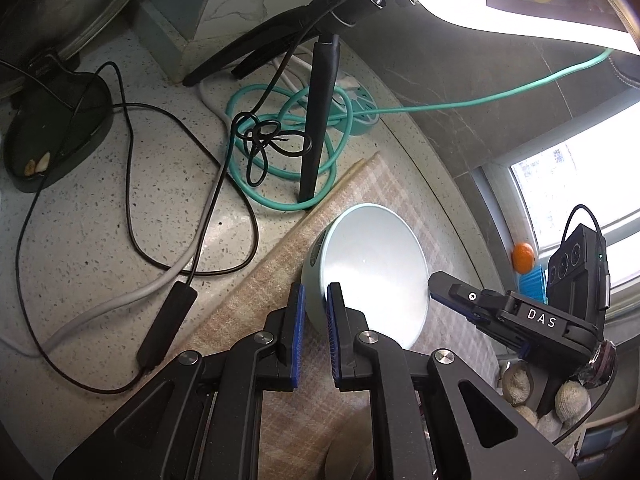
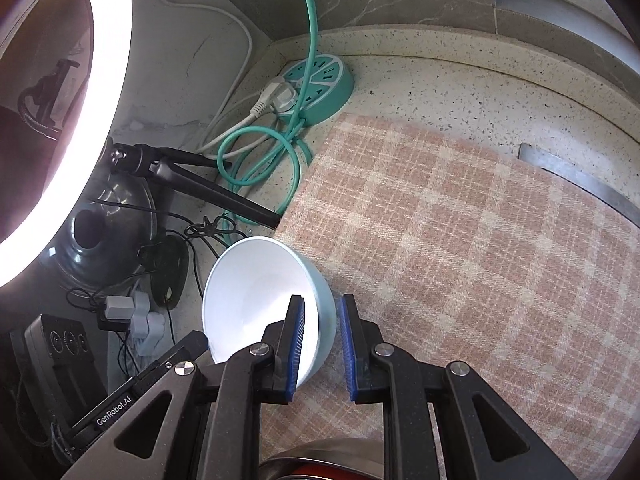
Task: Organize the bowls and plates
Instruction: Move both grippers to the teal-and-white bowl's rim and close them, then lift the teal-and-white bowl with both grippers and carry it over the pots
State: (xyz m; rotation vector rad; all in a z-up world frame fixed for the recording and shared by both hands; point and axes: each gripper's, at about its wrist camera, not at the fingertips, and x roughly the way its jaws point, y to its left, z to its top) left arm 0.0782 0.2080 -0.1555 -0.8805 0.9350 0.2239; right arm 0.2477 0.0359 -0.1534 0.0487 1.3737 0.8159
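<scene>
While tilted over mat (image 2: pixel 460 240), bowl (image 2: pixel 260 288) pinched by both grippers.

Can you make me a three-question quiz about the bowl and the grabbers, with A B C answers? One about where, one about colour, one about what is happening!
1. Where is the bowl?
A. at the edge of the plaid cloth
B. inside a sink
C. on a shelf

2. What colour is the round power strip?
A. red
B. teal
C. black

3. How is the bowl held?
A. nothing touches it
B. one gripper only
C. left gripper and right gripper each straddle its rim

Answers:
1 A, it sits tilted at the cloth's edge.
2 B, teal like its cord.
3 C, each wrist view shows one finger inside the rim and one outside.
</scene>
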